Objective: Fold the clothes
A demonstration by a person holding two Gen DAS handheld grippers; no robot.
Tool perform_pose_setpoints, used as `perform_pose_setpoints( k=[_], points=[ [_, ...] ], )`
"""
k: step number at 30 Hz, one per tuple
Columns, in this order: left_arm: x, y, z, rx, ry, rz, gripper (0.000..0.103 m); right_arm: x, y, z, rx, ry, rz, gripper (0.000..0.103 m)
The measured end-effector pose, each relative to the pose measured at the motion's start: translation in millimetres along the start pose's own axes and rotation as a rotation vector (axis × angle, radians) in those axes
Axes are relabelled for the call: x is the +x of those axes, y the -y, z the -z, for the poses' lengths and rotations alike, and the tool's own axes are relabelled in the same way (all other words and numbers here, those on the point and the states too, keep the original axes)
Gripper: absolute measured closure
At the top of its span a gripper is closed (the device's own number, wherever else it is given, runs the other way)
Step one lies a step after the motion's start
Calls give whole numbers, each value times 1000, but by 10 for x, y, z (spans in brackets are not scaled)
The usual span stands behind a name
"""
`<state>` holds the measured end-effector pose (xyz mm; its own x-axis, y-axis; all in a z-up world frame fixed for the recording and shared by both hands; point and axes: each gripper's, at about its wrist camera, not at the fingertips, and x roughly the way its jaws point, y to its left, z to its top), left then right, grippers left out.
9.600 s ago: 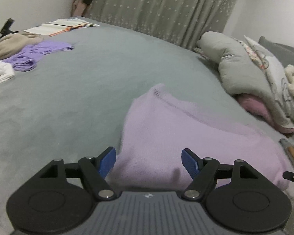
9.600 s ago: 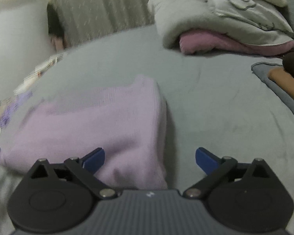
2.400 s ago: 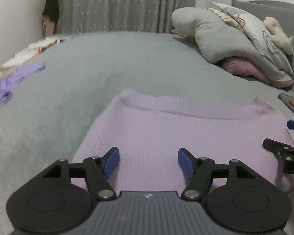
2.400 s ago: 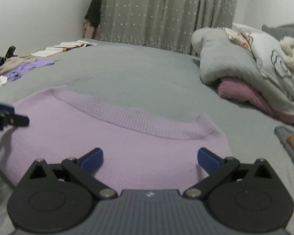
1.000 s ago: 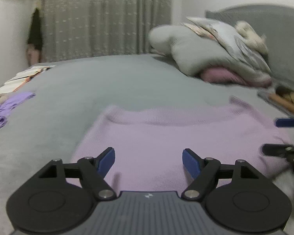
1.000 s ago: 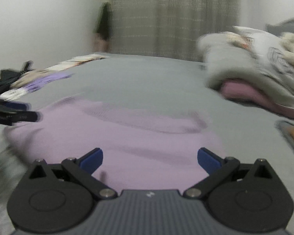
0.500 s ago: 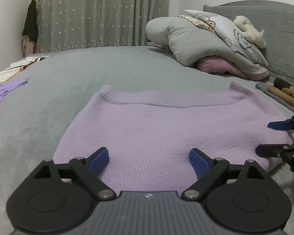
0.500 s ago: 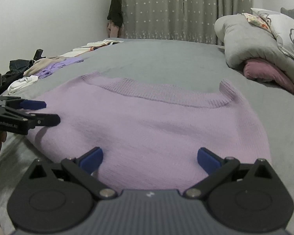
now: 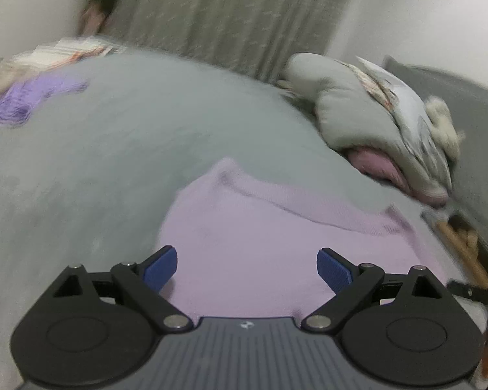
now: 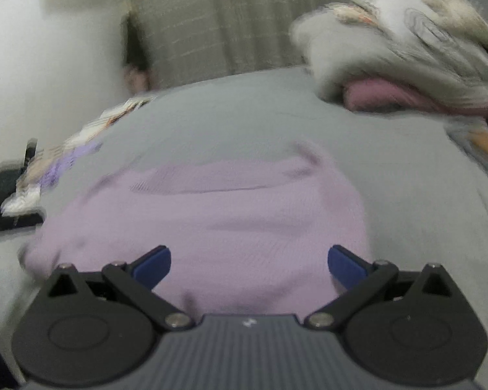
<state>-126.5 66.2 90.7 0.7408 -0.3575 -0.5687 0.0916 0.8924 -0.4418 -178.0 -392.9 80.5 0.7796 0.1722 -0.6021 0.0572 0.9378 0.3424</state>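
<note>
A lilac knit sweater [image 9: 276, 237] lies folded and flat on the grey bed [image 9: 114, 149], its ribbed neckline at the far side. My left gripper [image 9: 247, 268] hovers over its near edge, blue pads wide apart with nothing pinched between them. In the right wrist view the same sweater [image 10: 231, 214] spreads ahead, and my right gripper [image 10: 249, 265] stands open over its near edge, holding nothing. Both views are blurred by motion. A black part of the right gripper [image 9: 471, 292] shows at the right edge of the left wrist view.
A grey duvet over a pink blanket [image 9: 384, 162] is piled at the head of the bed, right. Purple and beige clothes [image 9: 26, 97] lie at the far left. A curtain [image 9: 231, 16] hangs behind. Wooden sticks [image 9: 462, 247] lie at the right edge.
Both views have rolled and gone blurry as the hands swung sideways. The left view tilts one way, the right the other. The sweater stays flat on the bed; both grippers stay open.
</note>
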Motion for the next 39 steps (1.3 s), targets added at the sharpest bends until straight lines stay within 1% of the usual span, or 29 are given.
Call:
perform_pose_setpoints(
  k=[2,5,7,10,12,15,19,22,25,30,32,36,39],
  points=[
    [-36,-127,8,-50,-12,-6,10,-117,300,-22,132,-10,8,0],
    [-19,-289,66,-96,-20,-59,10,-215,597,-25,244,-17,36,0],
    [44,-362,132,-118,-45,-89,10,-241,836,19,370,-36,1,0],
    [207,-430,236,-188,-122,-40,10,-203,1092,127,552,-71,-102,0],
    [263,-427,280,-212,-130,-18,7,-140,1107,163,571,-88,-119,0],
    [329,-394,273,-225,-155,19,7,-55,1040,181,541,-91,-127,0],
    [400,-382,277,-284,-194,93,6,98,937,199,536,-94,-152,0],
    [417,-348,280,-283,-199,98,4,184,856,194,516,-92,-147,0],
    [462,-328,282,-318,-195,115,2,256,783,194,524,-73,-141,0],
    [540,-299,259,-356,-183,97,2,304,686,239,551,-28,-101,0],
    [555,-276,260,-350,-179,83,1,314,672,248,571,-17,-95,0],
    [575,-191,280,-306,-165,43,1,329,689,267,611,-7,-102,0],
    [581,-179,292,-304,-151,28,1,370,679,268,611,-4,-98,0]
  ],
)
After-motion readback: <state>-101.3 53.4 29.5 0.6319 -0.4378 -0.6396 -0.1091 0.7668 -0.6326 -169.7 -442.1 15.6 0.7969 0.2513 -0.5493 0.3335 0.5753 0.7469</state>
